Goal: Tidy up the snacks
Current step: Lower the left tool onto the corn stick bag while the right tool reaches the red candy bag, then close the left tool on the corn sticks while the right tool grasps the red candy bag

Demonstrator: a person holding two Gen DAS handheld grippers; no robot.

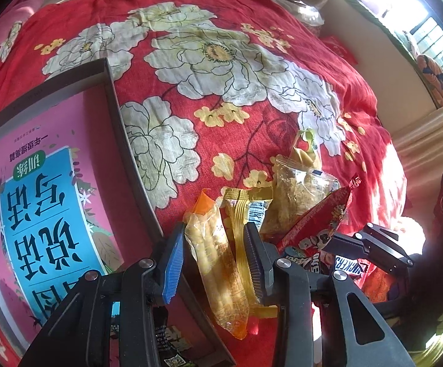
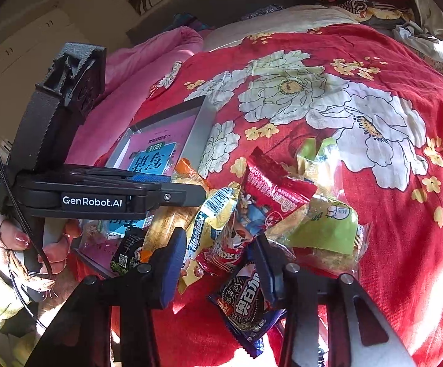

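A pile of wrapped snacks lies on a red floral bedspread (image 1: 221,91). My left gripper (image 1: 213,246) is open, its jaws on either side of a clear orange-ended biscuit stick pack (image 1: 218,269), with a yellow Alpenliebe pack (image 1: 241,211) beside it. In the right wrist view my right gripper (image 2: 221,258) is open over the pile, above a red snack pack (image 2: 270,195), the Alpenliebe pack (image 2: 209,223) and a blue Oreo pack (image 2: 242,302). A grey box (image 1: 120,140) with a pink book inside sits at the left.
A green-labelled clear pack (image 2: 328,226) lies right of the pile. A Snickers bar (image 1: 349,267) lies under the right gripper's arm. A black snack pack (image 2: 129,250) lies in the box. The left gripper's body (image 2: 99,195) crosses the right wrist view. A pink quilt (image 2: 148,61) lies behind.
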